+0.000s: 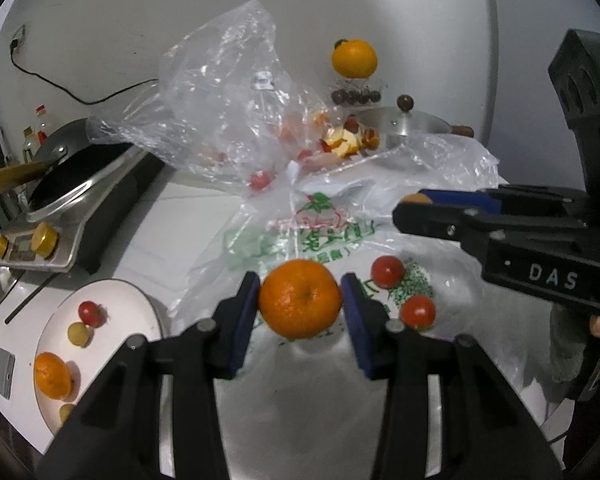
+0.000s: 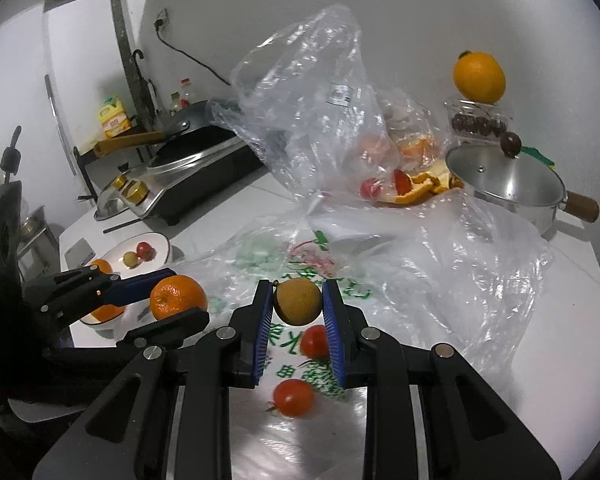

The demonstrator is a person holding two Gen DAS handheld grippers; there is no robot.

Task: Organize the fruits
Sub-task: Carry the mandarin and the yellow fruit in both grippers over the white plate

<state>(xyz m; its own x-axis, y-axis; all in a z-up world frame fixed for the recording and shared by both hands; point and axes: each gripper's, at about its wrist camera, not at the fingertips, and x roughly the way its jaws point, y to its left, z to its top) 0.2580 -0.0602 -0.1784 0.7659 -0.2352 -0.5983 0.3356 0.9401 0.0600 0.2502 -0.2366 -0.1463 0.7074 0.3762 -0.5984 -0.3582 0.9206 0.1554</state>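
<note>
Thin, crinkled, glossy clear plastic is seen in the bags [image 2: 440,264]. Polished metal and a wooden handle are shown by the pot [image 2: 512,184].

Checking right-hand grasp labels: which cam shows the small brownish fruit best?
Right wrist view: the brownish fruit sits centred and unobstructed, clamped in the right gripper. The left wrist view shows only a sliver of it between that gripper's fingers.
</note>
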